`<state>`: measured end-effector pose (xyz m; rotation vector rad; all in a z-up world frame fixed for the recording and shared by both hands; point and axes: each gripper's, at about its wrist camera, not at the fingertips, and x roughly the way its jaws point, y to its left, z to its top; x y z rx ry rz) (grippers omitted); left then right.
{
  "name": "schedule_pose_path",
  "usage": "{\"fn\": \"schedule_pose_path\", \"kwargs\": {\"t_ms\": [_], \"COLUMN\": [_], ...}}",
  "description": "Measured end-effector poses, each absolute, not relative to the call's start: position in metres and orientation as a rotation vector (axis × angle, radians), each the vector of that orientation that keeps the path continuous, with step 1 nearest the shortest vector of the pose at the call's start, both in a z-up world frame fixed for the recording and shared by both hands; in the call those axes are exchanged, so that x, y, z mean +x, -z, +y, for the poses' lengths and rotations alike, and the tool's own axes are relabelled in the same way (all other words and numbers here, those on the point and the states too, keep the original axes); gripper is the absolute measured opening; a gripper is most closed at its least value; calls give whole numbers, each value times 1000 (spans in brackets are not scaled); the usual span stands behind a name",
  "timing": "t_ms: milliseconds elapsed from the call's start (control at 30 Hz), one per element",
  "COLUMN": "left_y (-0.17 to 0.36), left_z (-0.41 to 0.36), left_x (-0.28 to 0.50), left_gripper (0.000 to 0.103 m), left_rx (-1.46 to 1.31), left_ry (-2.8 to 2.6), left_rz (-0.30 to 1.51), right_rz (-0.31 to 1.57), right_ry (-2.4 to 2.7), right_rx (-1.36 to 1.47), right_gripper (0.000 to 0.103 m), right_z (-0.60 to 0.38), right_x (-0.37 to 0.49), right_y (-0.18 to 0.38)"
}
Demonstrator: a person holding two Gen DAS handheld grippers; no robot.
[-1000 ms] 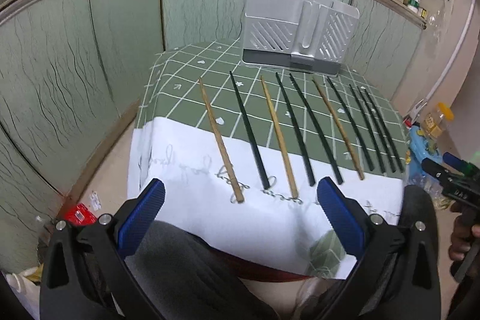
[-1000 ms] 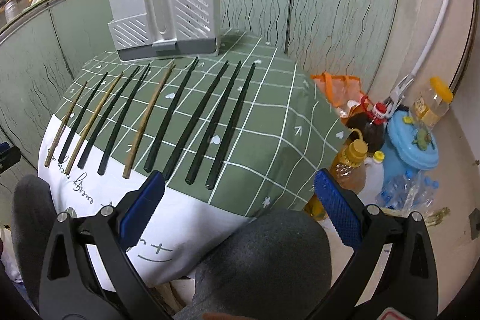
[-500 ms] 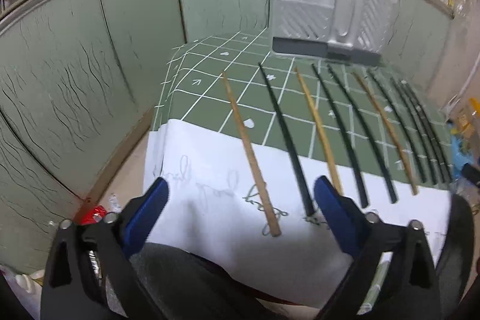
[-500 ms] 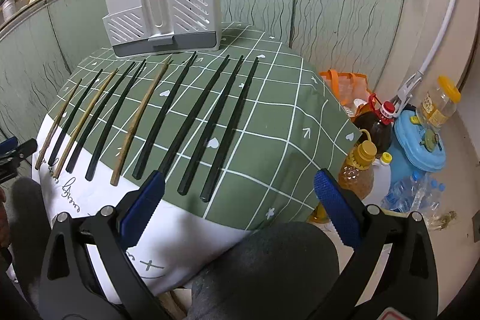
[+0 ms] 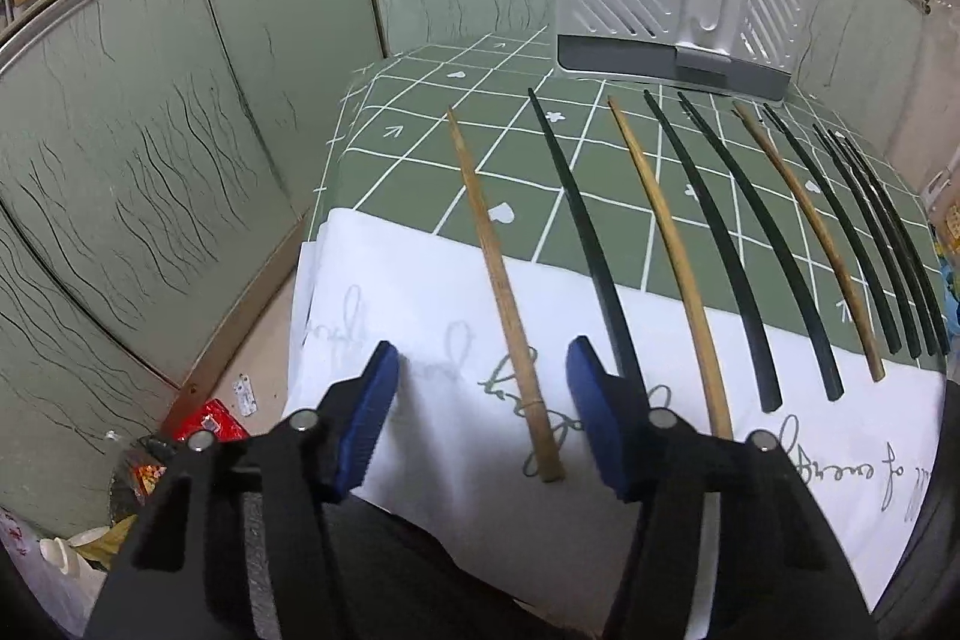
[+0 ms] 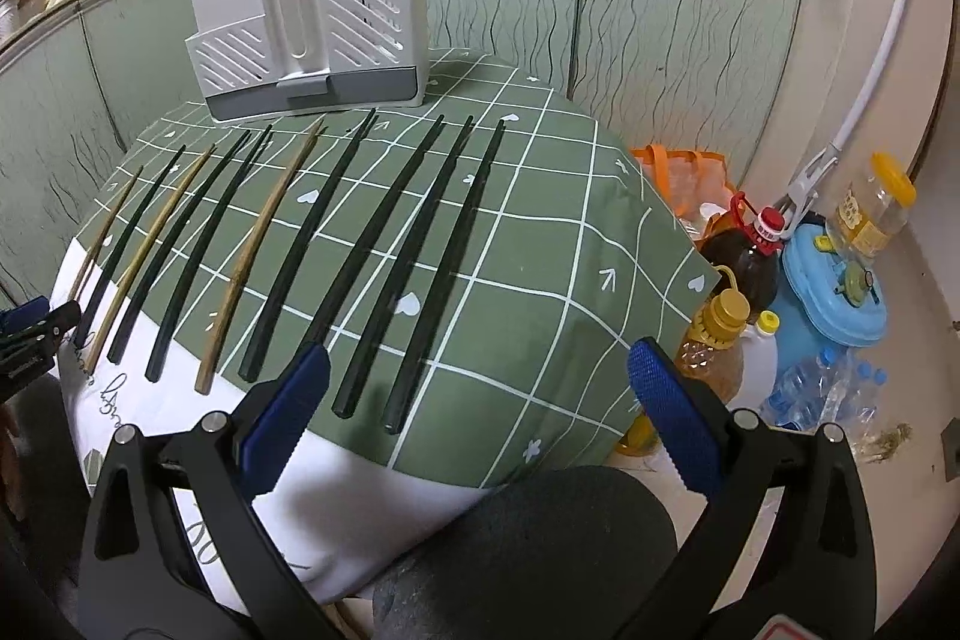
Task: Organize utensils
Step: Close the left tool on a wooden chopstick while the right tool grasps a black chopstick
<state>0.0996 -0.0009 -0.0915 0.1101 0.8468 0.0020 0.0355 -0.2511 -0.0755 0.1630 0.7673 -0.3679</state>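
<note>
Left tool straddles the near end of the leftmost wooden chopstick, pads apart and not touching it, having just been closing. The chopstick's long axis runs from the tool toward the rack. Right tool gapes wide, empty, farther off.

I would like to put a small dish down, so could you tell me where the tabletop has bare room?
Free: the green checked tablecloth right of the outermost black chopstick, and the strip left of the outermost wooden chopstick. Crowded: the row of chopsticks between them, up to the grey plastic utensil holder.
</note>
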Motion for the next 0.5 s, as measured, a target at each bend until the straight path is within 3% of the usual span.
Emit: {"fn": "schedule_pose_path", "kwargs": {"t_ms": [167,333,500], "left_y": [92,94,94], "left_z": [-5,-7,-8], "left_x": [96,95,92], "left_gripper": [49,45,43], "left_rx": [113,104,103], "left_ry": [-9,-14,-25], "left_rz": [838,824,814], "right_rz": [774,794,801], "right_ry": [366,369,362], "right_rx": [163,152,120], "right_gripper": [75,48,30], "right_z": [-250,-245,-235], "right_x": [39,44,47], "right_y": [81,90,96]}}
